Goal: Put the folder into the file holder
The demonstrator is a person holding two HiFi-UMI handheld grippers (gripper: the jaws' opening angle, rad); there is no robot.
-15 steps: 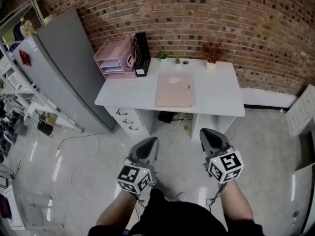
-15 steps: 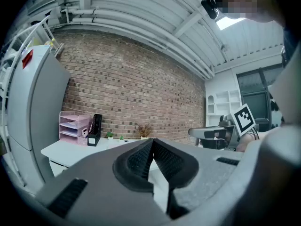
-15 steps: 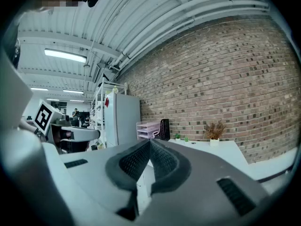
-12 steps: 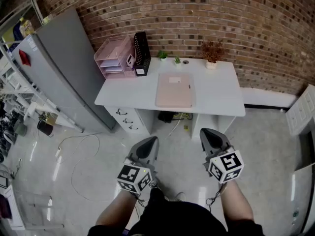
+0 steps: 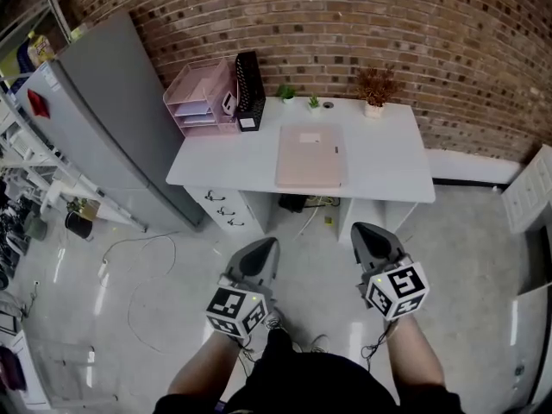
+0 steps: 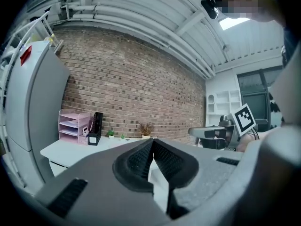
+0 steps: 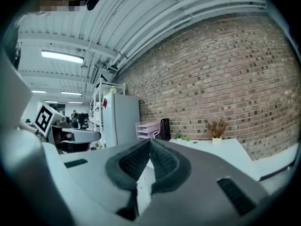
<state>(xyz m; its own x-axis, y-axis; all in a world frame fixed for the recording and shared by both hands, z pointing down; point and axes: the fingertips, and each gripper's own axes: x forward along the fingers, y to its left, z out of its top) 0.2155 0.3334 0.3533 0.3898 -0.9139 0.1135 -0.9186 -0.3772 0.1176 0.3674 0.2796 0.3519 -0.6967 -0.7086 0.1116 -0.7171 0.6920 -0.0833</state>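
A pale pink folder (image 5: 310, 156) lies flat in the middle of the white desk (image 5: 388, 166). The black mesh file holder (image 5: 249, 92) stands upright at the desk's back left, against the brick wall; it also shows as the file holder (image 6: 96, 128) and the file holder (image 7: 164, 129). My left gripper (image 5: 266, 247) and right gripper (image 5: 360, 232) are held side by side over the floor, well short of the desk. Both are shut with nothing between the jaws. In the gripper views, the left gripper (image 6: 153, 141) and right gripper (image 7: 149, 142) point toward the desk.
A pink stacked letter tray (image 5: 199, 99) stands left of the file holder. Small potted plants (image 5: 297, 96) and a dried plant (image 5: 374, 85) line the desk's back. A grey fridge (image 5: 99, 119) stands to the left, cables (image 5: 138, 291) lie on the floor, a white cabinet (image 5: 526, 188) at right.
The view has shifted slightly, so the desk sits a little lower and to the right. Both grippers keep their pose and stay shut.
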